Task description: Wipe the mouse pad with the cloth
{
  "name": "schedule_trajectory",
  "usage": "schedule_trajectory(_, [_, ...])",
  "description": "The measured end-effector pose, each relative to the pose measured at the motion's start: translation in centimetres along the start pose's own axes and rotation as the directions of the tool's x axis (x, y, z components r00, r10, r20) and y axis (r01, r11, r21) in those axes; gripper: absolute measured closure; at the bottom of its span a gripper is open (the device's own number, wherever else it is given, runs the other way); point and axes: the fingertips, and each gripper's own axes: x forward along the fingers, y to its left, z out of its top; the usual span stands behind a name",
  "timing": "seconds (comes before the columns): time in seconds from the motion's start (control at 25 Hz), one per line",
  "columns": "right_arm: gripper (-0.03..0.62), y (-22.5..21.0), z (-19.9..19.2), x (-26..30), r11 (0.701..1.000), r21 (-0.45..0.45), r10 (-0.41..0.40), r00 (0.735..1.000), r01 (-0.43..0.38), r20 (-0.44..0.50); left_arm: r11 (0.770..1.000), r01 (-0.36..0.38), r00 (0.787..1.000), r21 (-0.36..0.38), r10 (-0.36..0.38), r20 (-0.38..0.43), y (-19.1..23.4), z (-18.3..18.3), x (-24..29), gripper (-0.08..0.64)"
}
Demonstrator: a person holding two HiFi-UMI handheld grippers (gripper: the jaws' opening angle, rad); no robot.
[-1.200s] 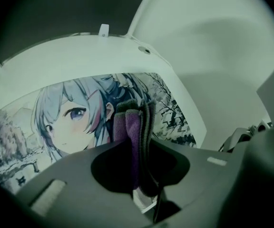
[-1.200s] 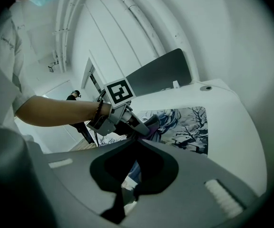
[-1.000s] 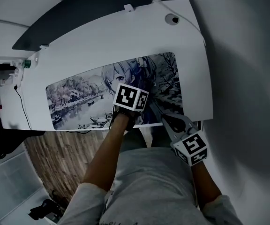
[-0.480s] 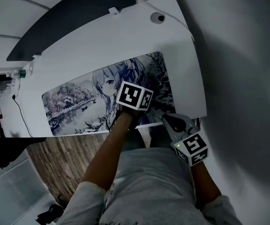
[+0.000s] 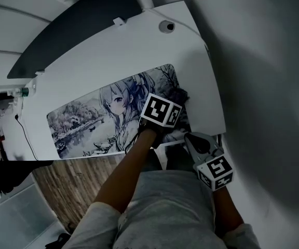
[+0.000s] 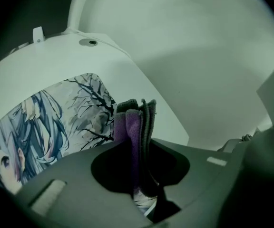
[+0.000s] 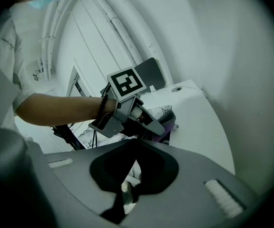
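In the head view, the left gripper (image 5: 173, 105) pressed the cloth (image 5: 182, 94) onto the right end of the pad (image 5: 87, 119), which lay along the near edge of the white desk (image 5: 204, 95). The right gripper (image 5: 191, 138) hung just off the desk's near right corner, well clear of the cloth.

In the left gripper view, the jaws were clamped on the folded purple-and-grey cloth, which stood up between them over the pad's right edge, where bare trees are printed.

In the right gripper view, the jaws were together and held nothing. Beyond them the left gripper held the cloth down on the pad.
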Motion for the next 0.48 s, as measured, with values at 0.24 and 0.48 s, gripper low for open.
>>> schedule_trajectory(0.24, [0.586, 0.1, -0.3, -0.5, 1.000, 0.004, -0.022, 1.000, 0.022, -0.005, 0.999, 0.036, 0.999, 0.010, -0.036, 0.035, -1.0, 0.5, 0.2, 0.456])
schedule_trajectory(0.48, [0.584, 2.0, 0.3, 0.8, 0.999, -0.041, 0.005, 0.999, -0.006, -0.033, 0.997, 0.057, 0.984, -0.042, -0.049, 0.174, 1.4, -0.4, -4.7, 0.454])
